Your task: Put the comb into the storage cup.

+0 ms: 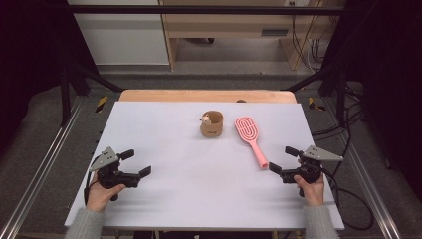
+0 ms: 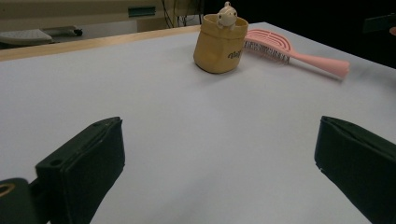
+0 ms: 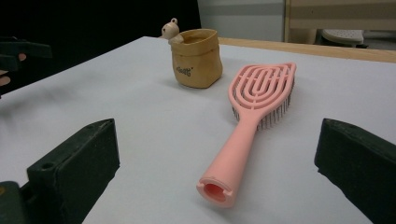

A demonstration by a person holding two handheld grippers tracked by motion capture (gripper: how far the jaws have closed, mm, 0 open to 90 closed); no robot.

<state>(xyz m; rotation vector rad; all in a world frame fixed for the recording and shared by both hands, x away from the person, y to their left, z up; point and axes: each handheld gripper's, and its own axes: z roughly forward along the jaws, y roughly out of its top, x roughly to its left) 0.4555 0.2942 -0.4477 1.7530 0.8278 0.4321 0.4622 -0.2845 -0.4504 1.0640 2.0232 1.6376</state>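
Note:
A pink hairbrush (image 1: 251, 135) (image 2: 292, 51) (image 3: 254, 116) lies flat on the white table, bristles down, its handle end pointing at my right gripper. Just left of it stands a small tan pouch (image 1: 211, 124) (image 2: 219, 44) (image 3: 196, 58) with a little pale figure (image 1: 205, 118) (image 3: 171, 31) perched on its rim. My right gripper (image 1: 283, 161) (image 3: 215, 168) is open near the front right of the table, a short way from the handle end. My left gripper (image 1: 136, 163) (image 2: 219, 168) is open at the front left, with nothing between its fingers.
The white tabletop (image 1: 189, 164) has a wooden edge (image 1: 206, 95) at the far side. Cables (image 1: 348, 194) trail off the right side. A metal frame (image 1: 45, 159) runs along the table's left and right, and a wooden shelf unit (image 1: 234, 25) stands beyond.

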